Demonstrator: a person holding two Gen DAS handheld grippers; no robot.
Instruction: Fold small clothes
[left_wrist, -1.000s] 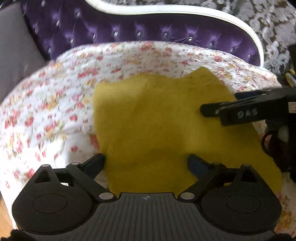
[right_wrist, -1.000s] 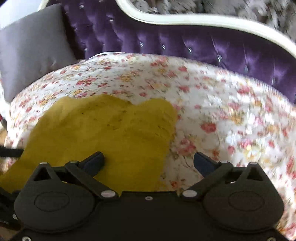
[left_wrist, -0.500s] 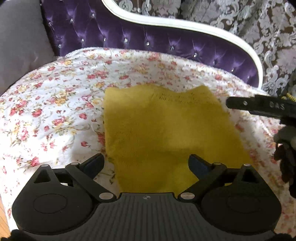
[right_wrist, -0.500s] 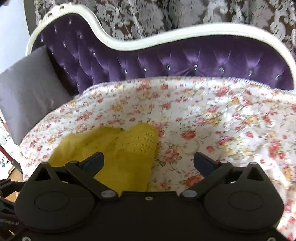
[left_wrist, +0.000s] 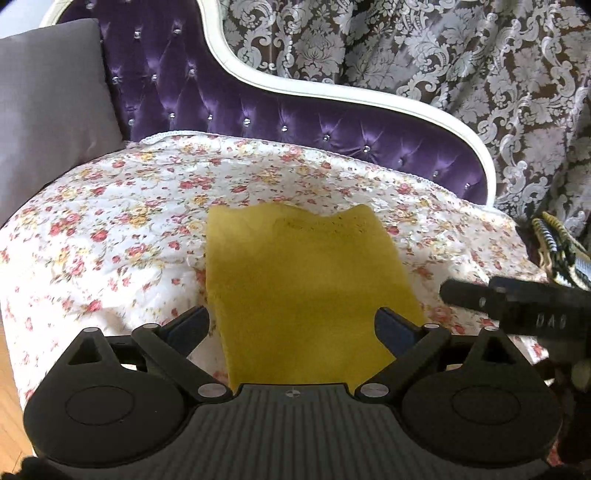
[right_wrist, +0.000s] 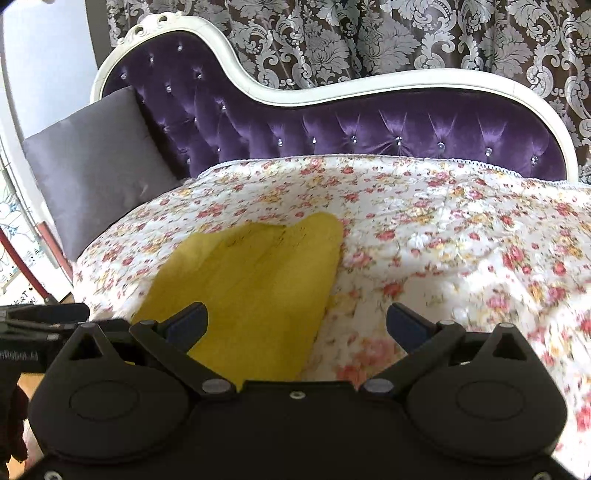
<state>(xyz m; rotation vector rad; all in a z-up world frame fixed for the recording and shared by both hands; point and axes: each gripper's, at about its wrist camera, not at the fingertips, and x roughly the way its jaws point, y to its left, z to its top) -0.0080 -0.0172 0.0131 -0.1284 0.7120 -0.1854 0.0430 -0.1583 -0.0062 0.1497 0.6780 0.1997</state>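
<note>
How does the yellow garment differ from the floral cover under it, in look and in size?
The yellow garment is plain, the floral cover is white with small flowers. The garment is small; the cover spreads over the whole seat. Both are cloth lying flat.

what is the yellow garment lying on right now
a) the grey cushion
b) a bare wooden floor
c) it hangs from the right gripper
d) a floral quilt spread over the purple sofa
d: the yellow garment lies flat on the floral quilt that covers the seat of the purple sofa, apart from the grey cushion, and both the left gripper and the right gripper are open and hold nothing.
</note>
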